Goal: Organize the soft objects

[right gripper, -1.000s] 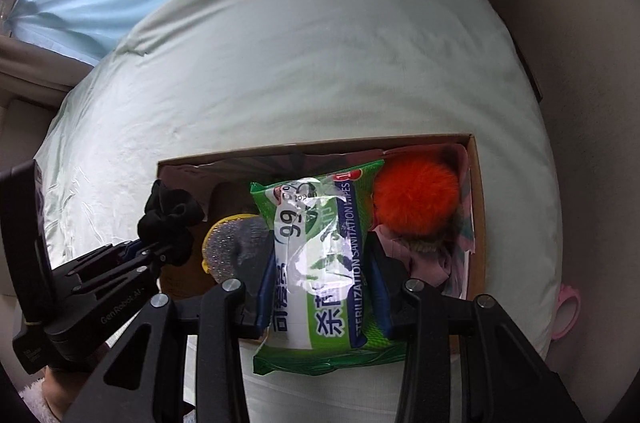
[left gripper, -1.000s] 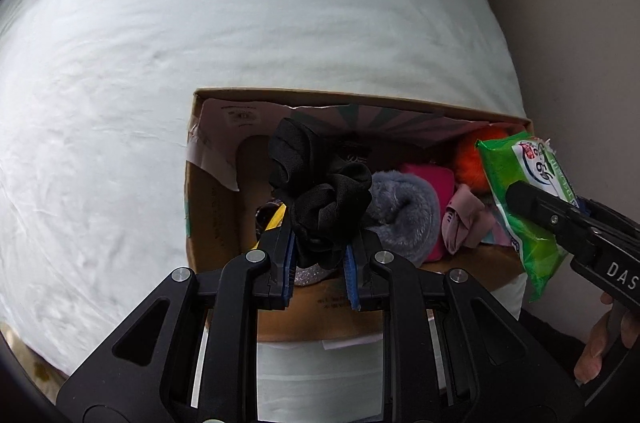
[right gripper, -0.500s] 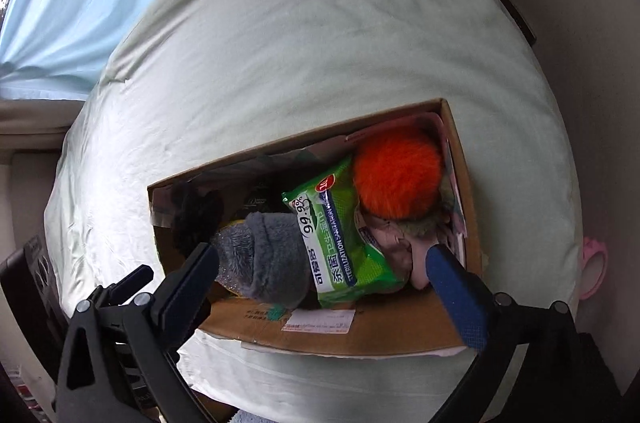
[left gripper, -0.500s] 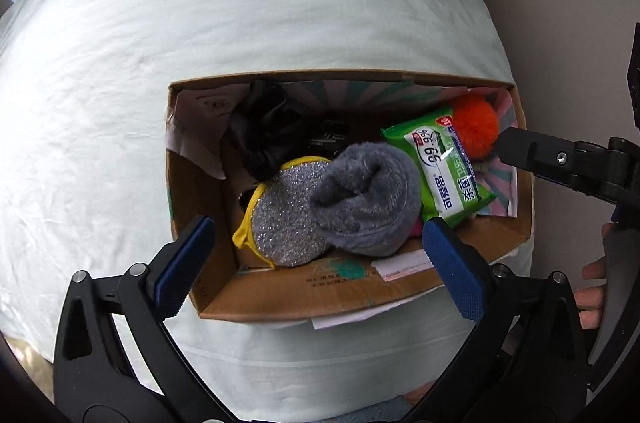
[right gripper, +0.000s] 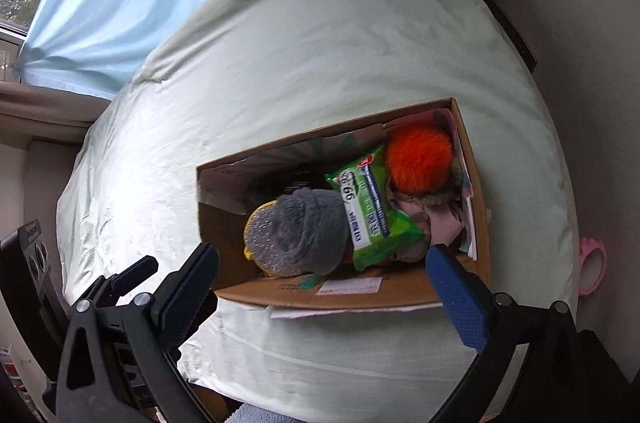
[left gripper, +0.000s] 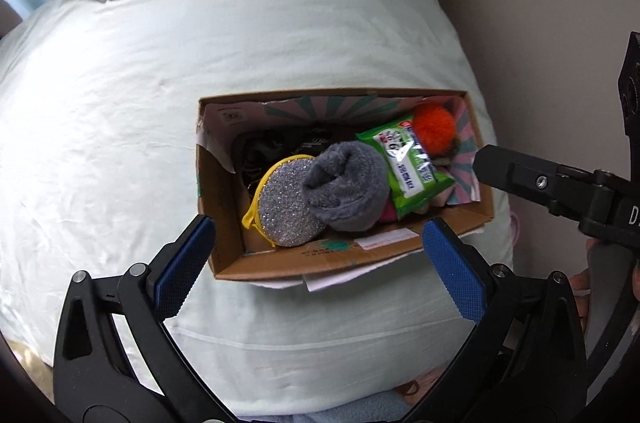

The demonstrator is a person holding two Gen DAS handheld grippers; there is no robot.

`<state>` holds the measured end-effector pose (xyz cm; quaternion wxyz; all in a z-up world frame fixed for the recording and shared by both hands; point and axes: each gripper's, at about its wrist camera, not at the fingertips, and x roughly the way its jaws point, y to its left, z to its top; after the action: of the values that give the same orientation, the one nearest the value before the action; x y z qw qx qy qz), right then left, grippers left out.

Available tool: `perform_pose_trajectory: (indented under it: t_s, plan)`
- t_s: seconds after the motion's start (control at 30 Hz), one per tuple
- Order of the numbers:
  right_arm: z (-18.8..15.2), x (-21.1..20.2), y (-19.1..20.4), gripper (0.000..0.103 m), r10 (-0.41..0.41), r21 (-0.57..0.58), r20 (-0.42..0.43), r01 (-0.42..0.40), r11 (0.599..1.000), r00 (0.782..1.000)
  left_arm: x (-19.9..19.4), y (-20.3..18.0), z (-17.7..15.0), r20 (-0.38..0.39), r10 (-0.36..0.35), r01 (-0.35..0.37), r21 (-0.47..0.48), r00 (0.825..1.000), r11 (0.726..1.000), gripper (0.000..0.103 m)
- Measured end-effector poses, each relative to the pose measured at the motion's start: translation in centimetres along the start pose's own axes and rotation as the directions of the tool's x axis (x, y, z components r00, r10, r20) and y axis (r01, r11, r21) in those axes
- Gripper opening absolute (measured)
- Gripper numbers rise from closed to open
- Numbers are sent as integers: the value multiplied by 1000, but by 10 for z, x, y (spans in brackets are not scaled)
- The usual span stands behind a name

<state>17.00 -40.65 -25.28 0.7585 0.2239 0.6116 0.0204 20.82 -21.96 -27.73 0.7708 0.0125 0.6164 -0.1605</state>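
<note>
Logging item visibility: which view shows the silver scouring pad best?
The left wrist view: the silver scouring pad shows its whole round glittery face and yellow rim inside the cardboard box. In the right wrist view the grey fleece roll covers most of it.

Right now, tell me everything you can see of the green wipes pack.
The wipes pack is a soft, glossy green plastic pouch with a white and blue label and a red mark at one end. It lies label up and slanted in the cardboard box, free of both grippers. One end rests by the orange pompom, its side against the grey fuzzy sock. It lies on pink fabric.
</note>
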Motion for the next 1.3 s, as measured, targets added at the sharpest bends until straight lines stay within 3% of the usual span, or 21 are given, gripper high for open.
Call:
perform_pose_trajectory:
  t_s: [0.23,0.4,0.5,0.67,0.77,0.93,1.1,1.17,1.3]
  plan:
    - [-33,-61,45,103,14,-41,103,-10,999,995,-84,14,-32,123,2,-6,31,992,1000,103]
    - [-64,-112,93,103,10,-99,218,12,995,976,-166,44,-57,276,28,-35,23,961,999,103]
    - [-83,-136,123,103,3,-153,287,43,987,958,-210,65,-70,358,40,-44,3,933,999,103]
    - [-115,-174,171,103,29,-221,418,71,973,908,-272,97,-88,478,60,-61,-14,876,998,103]
    - [-136,-198,202,103,26,-265,517,132,955,856,-303,113,-98,543,71,-67,-26,837,997,103]
    - [-163,-223,240,103,19,-302,638,228,926,770,-345,136,-118,642,131,-131,-48,755,990,103]
    - [-183,-226,262,103,2,-293,706,290,911,708,-369,147,-138,705,156,-151,-70,692,986,103]
    - [-187,-224,268,103,3,-290,716,293,911,698,-373,151,-143,719,167,-156,-83,675,984,103]
    - [-190,-220,270,103,-3,-273,725,292,917,688,-375,157,-147,725,175,-150,-99,667,984,103]
